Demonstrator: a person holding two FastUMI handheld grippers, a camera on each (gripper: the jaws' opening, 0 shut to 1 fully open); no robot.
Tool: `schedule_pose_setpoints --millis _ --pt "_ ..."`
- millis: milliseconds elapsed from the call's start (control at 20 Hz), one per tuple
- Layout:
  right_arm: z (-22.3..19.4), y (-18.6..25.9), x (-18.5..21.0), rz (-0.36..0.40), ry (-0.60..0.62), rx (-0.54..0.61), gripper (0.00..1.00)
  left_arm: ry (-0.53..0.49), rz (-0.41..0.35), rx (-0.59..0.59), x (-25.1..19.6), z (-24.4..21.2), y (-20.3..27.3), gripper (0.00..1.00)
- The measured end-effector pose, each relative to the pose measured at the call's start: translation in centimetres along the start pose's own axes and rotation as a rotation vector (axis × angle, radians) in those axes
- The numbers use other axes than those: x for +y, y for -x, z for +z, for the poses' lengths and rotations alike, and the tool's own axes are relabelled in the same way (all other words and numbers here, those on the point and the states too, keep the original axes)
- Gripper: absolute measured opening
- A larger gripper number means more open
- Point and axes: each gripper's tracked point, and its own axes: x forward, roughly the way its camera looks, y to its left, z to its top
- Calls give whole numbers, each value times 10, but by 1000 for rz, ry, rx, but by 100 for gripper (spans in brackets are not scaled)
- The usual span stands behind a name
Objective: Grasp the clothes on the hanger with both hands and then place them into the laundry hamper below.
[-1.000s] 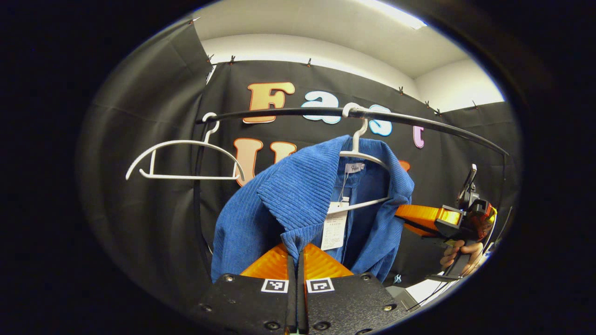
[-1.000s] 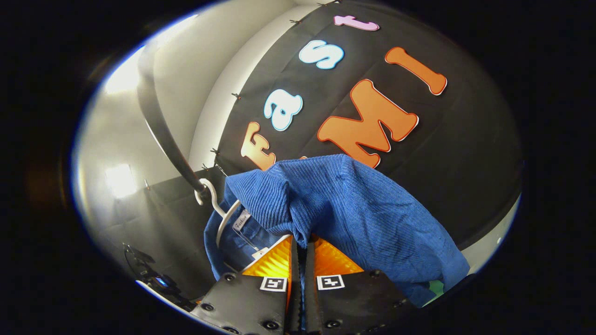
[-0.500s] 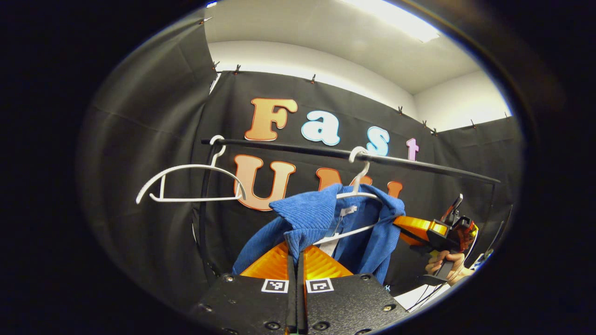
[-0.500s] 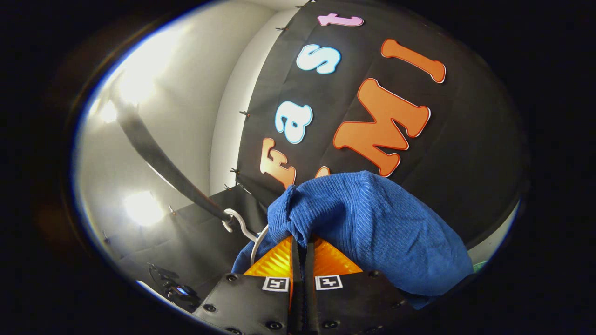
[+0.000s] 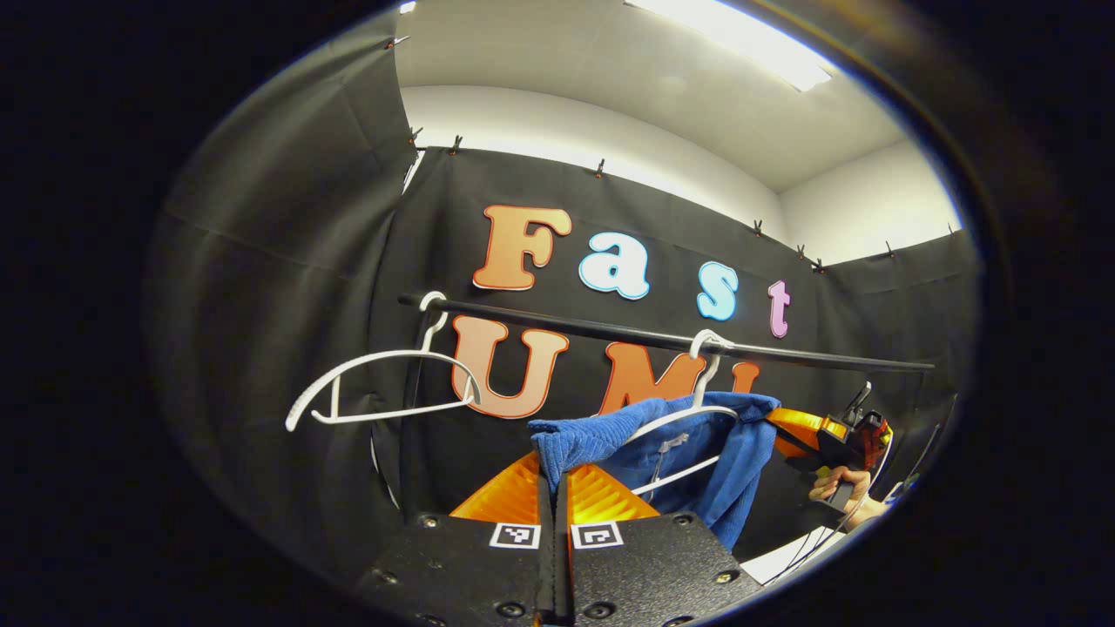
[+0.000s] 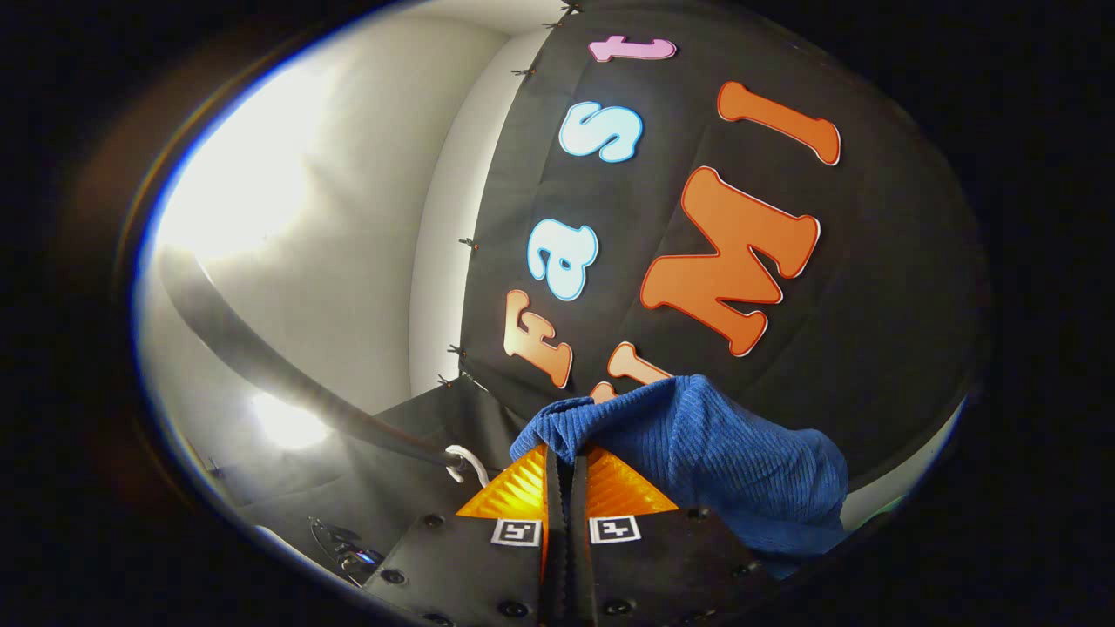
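A blue corduroy shirt [image 5: 688,453] hangs from a white hanger [image 5: 697,396] hooked on the black rail [image 5: 610,329]. In the left gripper view my left gripper [image 5: 554,466] is shut on the shirt's left shoulder fabric. Farther right in that view, the right gripper [image 5: 788,428], held by a hand [image 5: 841,488], pinches the shirt's other shoulder. In the right gripper view my right gripper [image 6: 566,453] is shut on a bunched fold of the blue shirt [image 6: 723,461], and the hanger's hook [image 6: 466,461] and the rail [image 6: 261,366] show to the left.
A second, bare white hanger [image 5: 383,383] hangs on the rail at the left. Black cloth walls close in behind and on both sides. A pale surface [image 5: 788,557] shows low at the right of the left gripper view.
Both grippers have drawn back and down from the rail while gripping the shirt. The shirt and hanger now look smaller and lower, and the fabric is stretched between the two grippers.
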Motion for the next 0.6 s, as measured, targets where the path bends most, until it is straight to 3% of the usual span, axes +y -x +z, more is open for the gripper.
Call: schedule_pose_setpoints --millis 600 --pt "37 -29 -16 -43 -38 -21 7 44 -27 23 44 21 -32 0"
